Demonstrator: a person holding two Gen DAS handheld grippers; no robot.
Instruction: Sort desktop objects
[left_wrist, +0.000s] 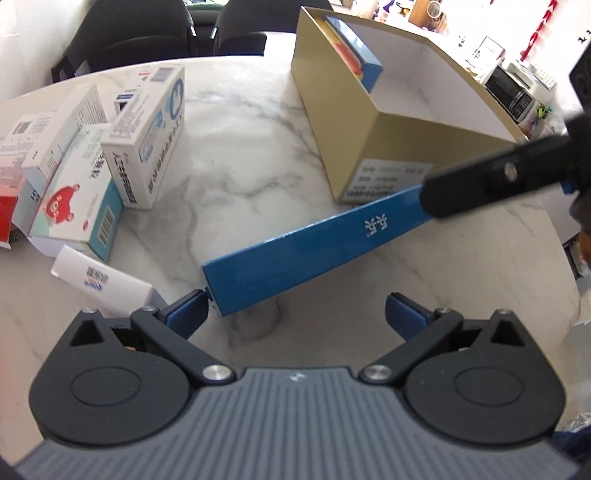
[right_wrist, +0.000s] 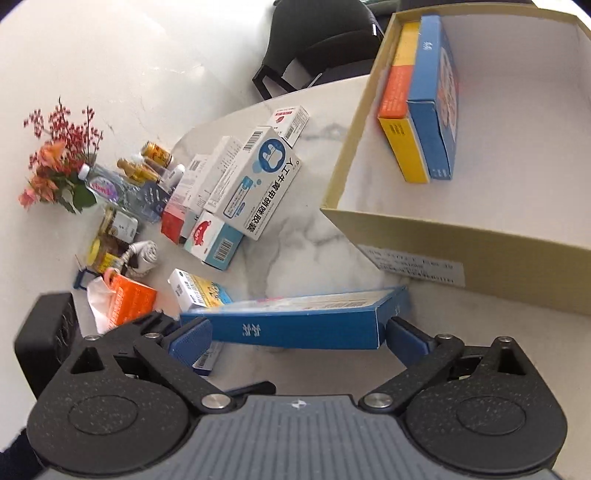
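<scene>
Closest up, the right tool (right_wrist: 297, 334) spans the long blue carton (right_wrist: 295, 326) end to end, jaws spread about as wide as they go, pads touching both ends. Looks like it's clamped lengthwise so the carton can go in flat. The left tool (left_wrist: 297, 310) is open and holds nothing, one pad just brushing the carton's near corner. Further out sits the tan cardboard box (right_wrist: 461, 236) on the marble table (left_wrist: 240, 166), with a blue box (right_wrist: 432, 110) and yellow-orange box (right_wrist: 400, 122) on edge against its wall, leaving room. The unsorted medicine boxes (left_wrist: 144, 136) wait off to the side.

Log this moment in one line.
left claw: open, beside blue box end | right claw: wide, blue box across pads, grip unclear | carton: partly filled
</scene>
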